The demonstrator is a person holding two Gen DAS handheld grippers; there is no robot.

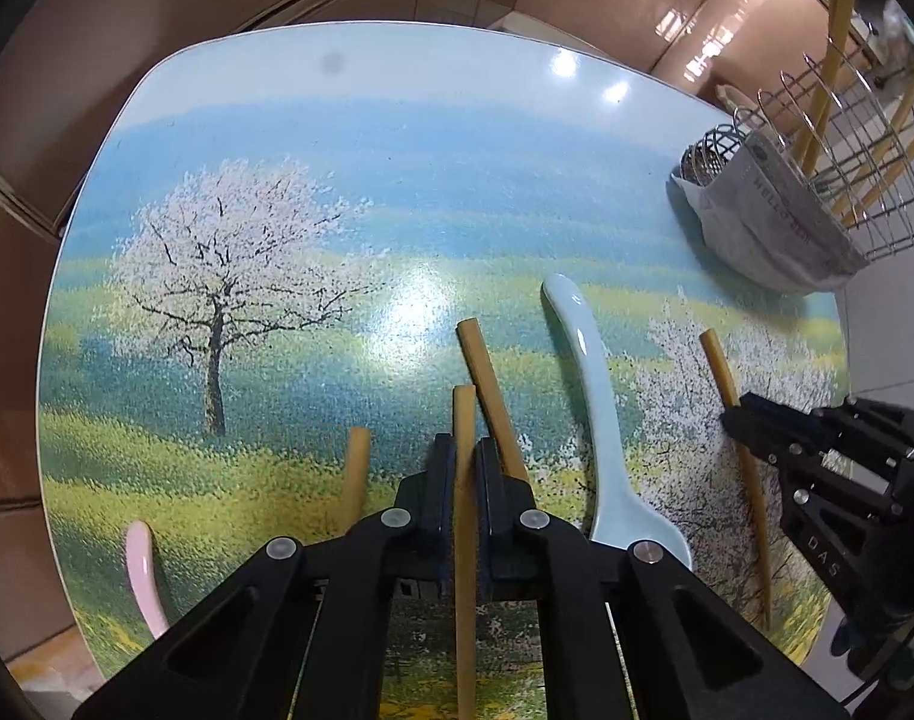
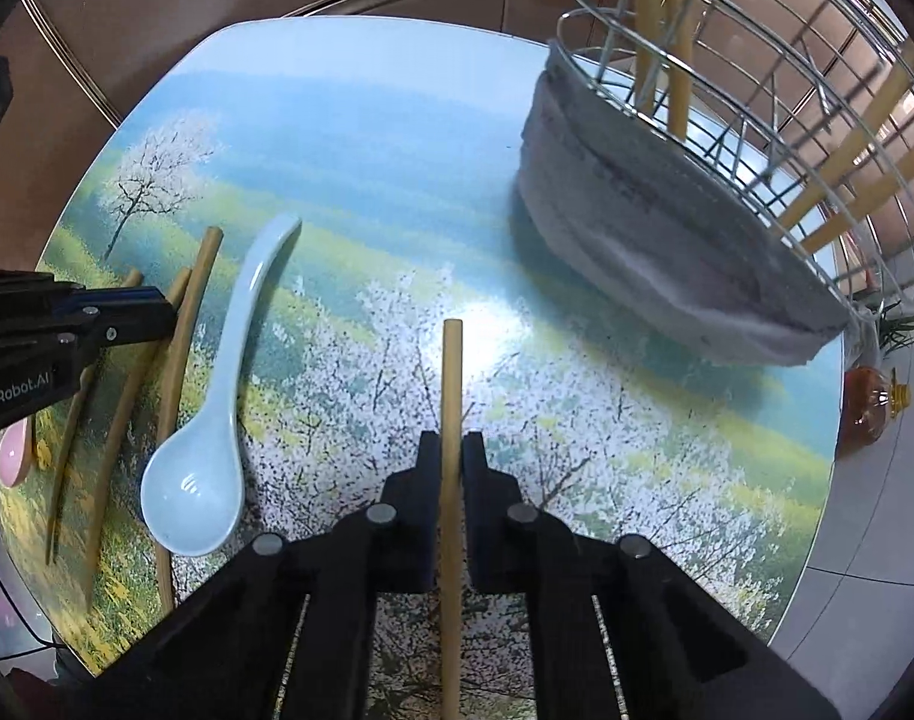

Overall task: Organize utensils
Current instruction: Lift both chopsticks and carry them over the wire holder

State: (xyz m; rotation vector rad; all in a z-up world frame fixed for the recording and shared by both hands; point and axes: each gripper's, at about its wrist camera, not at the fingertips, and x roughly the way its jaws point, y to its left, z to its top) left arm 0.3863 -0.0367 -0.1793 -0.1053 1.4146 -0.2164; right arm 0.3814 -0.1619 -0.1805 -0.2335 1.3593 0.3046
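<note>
Left wrist view: the left gripper is sitting at bottom centre, its jaws drawn narrow and pinching a bamboo chopstick that is running straight up between them. A second chopstick is lying just right of it, slanting toward mid-frame, and a third is showing just left of the jaws. A pale blue spoon is lying right of centre, bowl toward the bottom. A pink spoon is peeking in at lower left. The right gripper is entering from the right edge, closed on another chopstick. A wire rack wrapped in a grey cloth is standing at upper right on the painted tabletop.

Right wrist view: the right gripper is occupying bottom centre, jaws narrow and clamping a chopstick that is pointing up the frame. The blue spoon is lying at left of centre, with three chopsticks beyond it near the left gripper. The rack, holding upright chopsticks, is filling the upper right. An amber bottle is standing at the right edge.
</note>
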